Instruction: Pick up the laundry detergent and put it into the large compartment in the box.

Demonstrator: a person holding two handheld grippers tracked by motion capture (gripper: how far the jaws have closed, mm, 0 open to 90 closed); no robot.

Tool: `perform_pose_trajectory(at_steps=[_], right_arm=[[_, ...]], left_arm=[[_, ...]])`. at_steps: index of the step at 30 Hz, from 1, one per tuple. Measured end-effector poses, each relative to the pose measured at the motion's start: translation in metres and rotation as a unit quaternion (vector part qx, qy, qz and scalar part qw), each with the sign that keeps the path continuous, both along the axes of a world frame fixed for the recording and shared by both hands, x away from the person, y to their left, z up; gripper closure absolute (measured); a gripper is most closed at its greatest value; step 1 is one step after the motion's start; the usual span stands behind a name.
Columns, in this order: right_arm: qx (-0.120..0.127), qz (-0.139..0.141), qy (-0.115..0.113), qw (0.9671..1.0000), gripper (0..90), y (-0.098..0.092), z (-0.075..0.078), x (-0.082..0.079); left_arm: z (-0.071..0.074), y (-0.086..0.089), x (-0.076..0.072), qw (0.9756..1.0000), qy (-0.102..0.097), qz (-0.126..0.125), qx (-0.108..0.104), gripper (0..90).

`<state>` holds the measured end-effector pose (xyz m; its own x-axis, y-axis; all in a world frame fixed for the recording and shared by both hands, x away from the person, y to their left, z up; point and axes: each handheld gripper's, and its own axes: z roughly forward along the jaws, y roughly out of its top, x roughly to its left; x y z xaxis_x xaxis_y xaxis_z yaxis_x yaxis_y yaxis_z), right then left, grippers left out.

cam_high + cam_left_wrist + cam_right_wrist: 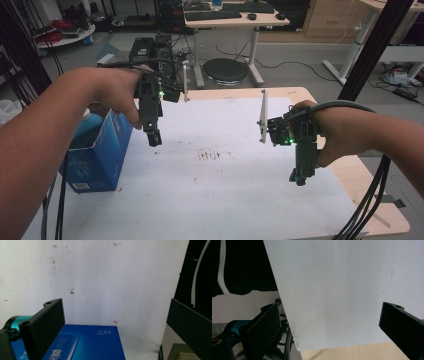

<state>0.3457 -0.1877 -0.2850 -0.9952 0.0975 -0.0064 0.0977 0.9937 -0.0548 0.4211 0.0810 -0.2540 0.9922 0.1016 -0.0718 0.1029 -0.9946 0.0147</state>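
Your forearms come in from the bottom of the high view, each hand wrapped around a gripper held above the white sheet [215, 185] that covers the wooden table [372, 210]. Your left gripper [154, 138] points down just beside the open blue carton [102, 155] at the sheet's left edge; its jaws stand wide apart with nothing between them, and in the left gripper view the carton's blue face [87, 342] lies below them. A teal-capped bottle [90, 122] stands inside the carton. Your right gripper [299, 176] hangs over the sheet's right side, well apart from the carton, jaws likewise spread and empty. A small reddish stain [207, 154] marks the sheet between your two grippers.
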Motion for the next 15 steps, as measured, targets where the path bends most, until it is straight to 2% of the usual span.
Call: perform_pose_trajectory(at_steps=[15], right_arm=[[0.002,0.001,-0.001,1.0,2.8,-0.0002,0.0002,-0.0012]], left_arm=[[0.0011,0.002,-0.0005,1.0,-0.004,0.004,-0.002,1.7]])
